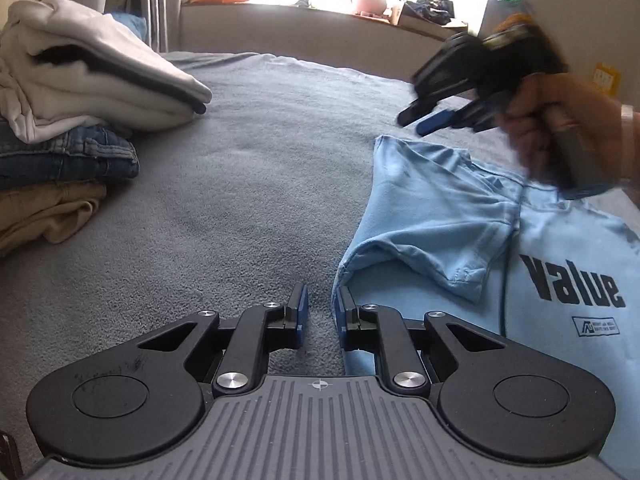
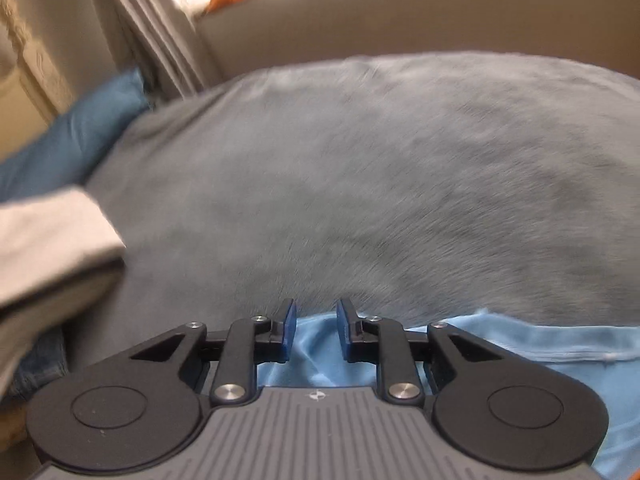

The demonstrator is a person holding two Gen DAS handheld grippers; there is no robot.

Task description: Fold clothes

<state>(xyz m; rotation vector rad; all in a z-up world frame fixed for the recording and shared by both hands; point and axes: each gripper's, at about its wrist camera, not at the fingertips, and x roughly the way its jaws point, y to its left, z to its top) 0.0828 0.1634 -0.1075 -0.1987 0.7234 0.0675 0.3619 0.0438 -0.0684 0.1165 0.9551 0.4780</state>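
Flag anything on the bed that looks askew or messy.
The light blue T-shirt lies with one sleeve folded over and creased instead of flat. The white garment atop the pile of folded clothes sits loosely and overhangs the jeans. Nothing looks damaged.

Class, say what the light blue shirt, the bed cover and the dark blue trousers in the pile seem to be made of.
Light blue shirt: thin matte knit, probably cotton; soft creases, stitched sleeve hem.
Bed cover: grey fleece or plush, judging by its short fuzzy nap.
Dark blue trousers: likely denim; thick folds, heavy seams.
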